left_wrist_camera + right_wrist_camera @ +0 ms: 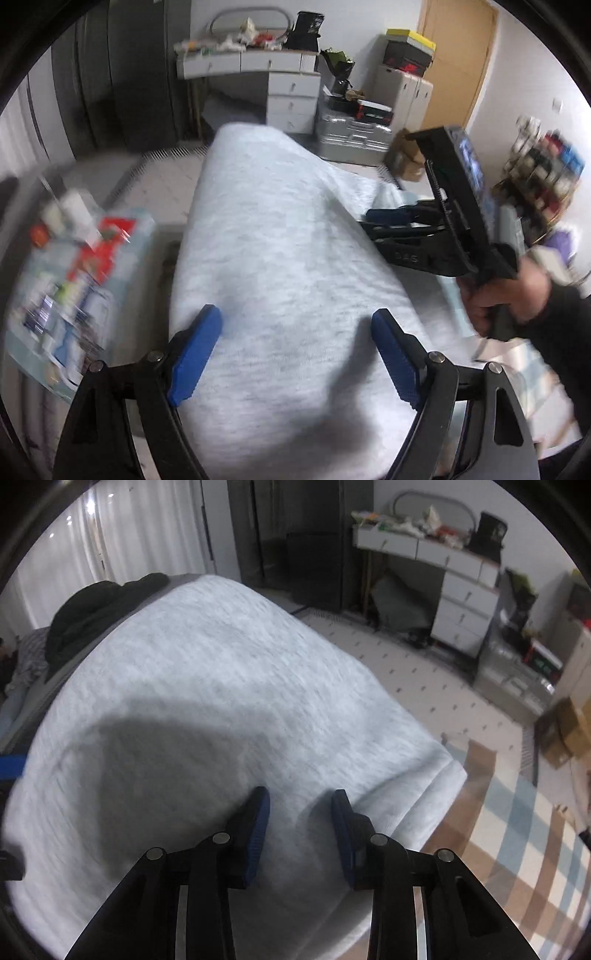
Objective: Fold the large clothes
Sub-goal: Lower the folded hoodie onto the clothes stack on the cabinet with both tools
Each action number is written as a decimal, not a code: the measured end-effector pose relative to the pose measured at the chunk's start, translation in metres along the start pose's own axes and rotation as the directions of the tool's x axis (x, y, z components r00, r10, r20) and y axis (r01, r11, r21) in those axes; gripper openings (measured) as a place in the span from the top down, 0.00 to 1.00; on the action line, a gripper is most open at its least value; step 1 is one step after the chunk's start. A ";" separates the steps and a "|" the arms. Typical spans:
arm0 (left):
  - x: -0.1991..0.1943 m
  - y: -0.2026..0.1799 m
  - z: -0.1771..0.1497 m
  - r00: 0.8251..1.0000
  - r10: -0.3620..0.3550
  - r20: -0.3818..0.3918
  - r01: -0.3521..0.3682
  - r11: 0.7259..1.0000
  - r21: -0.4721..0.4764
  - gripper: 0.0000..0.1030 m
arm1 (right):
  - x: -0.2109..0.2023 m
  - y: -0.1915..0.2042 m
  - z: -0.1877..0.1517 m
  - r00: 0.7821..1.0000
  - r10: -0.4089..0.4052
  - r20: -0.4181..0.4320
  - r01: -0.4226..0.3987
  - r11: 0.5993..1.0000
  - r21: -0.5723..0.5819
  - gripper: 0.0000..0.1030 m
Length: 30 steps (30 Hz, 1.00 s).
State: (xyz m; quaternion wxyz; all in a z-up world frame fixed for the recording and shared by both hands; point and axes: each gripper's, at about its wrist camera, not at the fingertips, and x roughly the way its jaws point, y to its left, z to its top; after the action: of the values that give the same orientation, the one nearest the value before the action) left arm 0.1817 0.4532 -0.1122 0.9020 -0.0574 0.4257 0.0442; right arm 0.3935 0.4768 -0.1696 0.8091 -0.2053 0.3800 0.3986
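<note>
Left gripper [295, 354]: I hold it with the blue pads [194, 356] spread wide, angled down over the light grey garment [280, 236], with nothing clamped between them. Right gripper [300, 829]: I hold it with the jaws only partly apart, a narrow gap between the two pads, and no cloth caught in that gap; in the left wrist view this tool appears at the garment's right edge, gripped by my right hand [506, 295] in a dark sleeve [561, 332]. The garment lies flat as a broad folded slab beneath both tools, and its near right corner, with a stitched hem, sits just beside the right gripper. A dark piece of clothing [99, 609] lies at the garment's far left edge. Right of the garment, a checked rug [517, 830] covers the floor. Beyond the garment's far end stands a white drawer unit [291, 96] with clutter on top.
</note>
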 end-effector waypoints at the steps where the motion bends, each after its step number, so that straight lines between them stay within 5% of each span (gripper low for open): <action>1: 0.005 0.004 0.000 1.000 -0.017 0.001 0.017 1.000 -0.026 0.23 | 0.000 -0.005 -0.004 1.000 0.012 -0.003 -0.012 1.000 0.013 0.69; 7: 0.014 0.013 -0.005 1.000 -0.007 -0.003 0.007 0.999 -0.048 0.22 | -0.010 -0.017 -0.010 0.998 0.030 0.054 -0.029 0.999 -0.028 0.69; 12: -0.032 0.002 -0.001 1.000 -0.017 0.000 0.017 0.998 -0.053 0.21 | -0.067 -0.029 -0.020 0.969 0.220 0.116 -0.228 0.972 0.061 0.66; 15: -0.036 -0.001 0.001 1.000 -0.018 0.007 0.018 0.998 -0.063 0.20 | -0.065 -0.005 -0.047 0.948 0.317 0.005 -0.317 0.948 -0.025 0.66; 17: -0.033 -0.006 0.003 1.000 -0.006 -0.006 0.006 0.999 -0.050 0.18 | -0.053 0.012 -0.067 0.975 0.223 0.008 -0.221 0.972 -0.085 0.66; 23: -0.025 -0.029 0.002 0.995 0.100 -0.013 -0.099 0.994 0.041 0.07 | -0.045 0.016 -0.073 0.980 0.189 0.063 -0.186 0.982 -0.042 0.66; 30: -0.065 -0.032 -0.001 0.999 0.014 0.029 -0.015 0.998 0.060 0.07 | -0.075 0.007 -0.100 0.960 0.271 0.076 -0.269 0.963 -0.034 0.66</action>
State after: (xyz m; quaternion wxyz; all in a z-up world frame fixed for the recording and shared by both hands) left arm 0.1440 0.4197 -0.0601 0.9090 -0.0263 0.4142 0.0386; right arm 0.3139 0.3809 -0.1740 0.7593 -0.1447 0.3672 0.5174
